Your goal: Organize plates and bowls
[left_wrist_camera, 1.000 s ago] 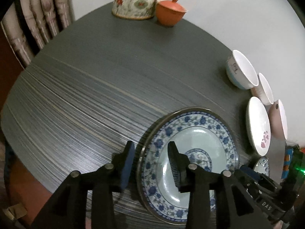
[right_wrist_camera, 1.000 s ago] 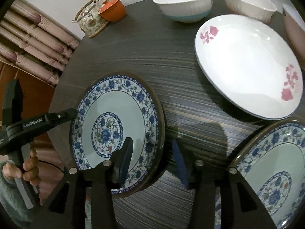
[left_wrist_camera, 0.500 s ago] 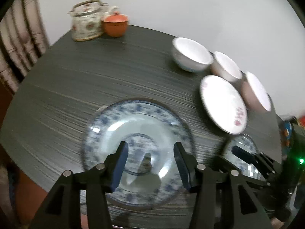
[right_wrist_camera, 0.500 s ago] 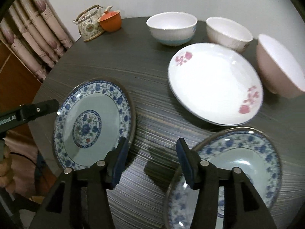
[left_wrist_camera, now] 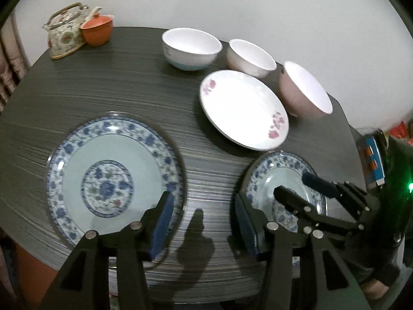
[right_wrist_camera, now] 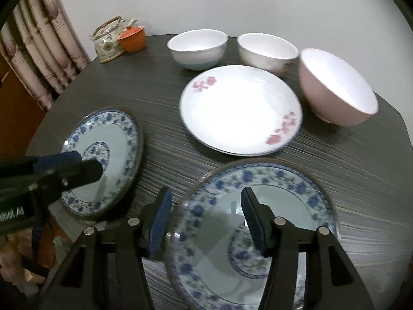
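Left gripper (left_wrist_camera: 201, 222): black angular finger arms, each with round silver screw heads, ending in blue ribbed pads (left_wrist_camera: 162, 222). Right gripper (right_wrist_camera: 206, 222): the same black arms, silver screws and blue pads (right_wrist_camera: 158, 221). In the left wrist view its body carries a green light and a blue-and-orange label. White lettering marks the left gripper's housing.

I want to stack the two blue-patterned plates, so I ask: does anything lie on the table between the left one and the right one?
Nothing visible does. Between the left blue-and-white floral plate and the right blue-and-white floral plate there is only bare dark striped table. The white plate with pink flowers lies farther back, off that path.
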The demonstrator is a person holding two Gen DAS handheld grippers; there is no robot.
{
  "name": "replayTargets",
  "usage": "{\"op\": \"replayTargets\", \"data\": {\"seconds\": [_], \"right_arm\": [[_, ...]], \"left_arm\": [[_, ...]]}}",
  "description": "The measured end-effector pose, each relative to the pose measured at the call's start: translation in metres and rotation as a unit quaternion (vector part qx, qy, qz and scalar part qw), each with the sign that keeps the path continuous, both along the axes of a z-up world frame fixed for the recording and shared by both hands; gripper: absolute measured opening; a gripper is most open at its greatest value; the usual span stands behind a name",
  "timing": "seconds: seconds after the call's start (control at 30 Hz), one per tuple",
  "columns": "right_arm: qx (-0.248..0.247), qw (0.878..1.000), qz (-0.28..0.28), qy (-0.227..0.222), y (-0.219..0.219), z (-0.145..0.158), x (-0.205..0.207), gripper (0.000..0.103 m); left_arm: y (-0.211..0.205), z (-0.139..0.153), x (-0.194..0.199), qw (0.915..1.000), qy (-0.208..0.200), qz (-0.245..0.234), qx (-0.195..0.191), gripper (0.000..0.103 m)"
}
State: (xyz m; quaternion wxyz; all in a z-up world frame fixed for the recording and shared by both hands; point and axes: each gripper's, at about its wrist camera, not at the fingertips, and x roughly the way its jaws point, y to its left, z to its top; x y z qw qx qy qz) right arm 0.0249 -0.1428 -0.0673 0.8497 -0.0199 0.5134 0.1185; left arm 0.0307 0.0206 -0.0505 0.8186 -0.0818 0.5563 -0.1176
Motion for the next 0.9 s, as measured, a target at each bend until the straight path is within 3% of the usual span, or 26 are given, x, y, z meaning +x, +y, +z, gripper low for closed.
{"op": "replayTargets", "data": {"seconds": [0.47, 0.9], "right_arm": [[-0.015, 1.000, 0.003, 0.016, -0.054, 0.004, -0.003, 0.055], [0.008, 0.999, 0.009, 0.052, -0.083, -0.005, 0.006, 0.055]], "left_arm": [[-0.032, -0.018, -0.010, 0.9984, 0.041, -0.019, -0.034, 0.051], [-0.041, -0.034, -0.008, 0.9947, 0.080, -0.018, -0.062, 0.051]]}}
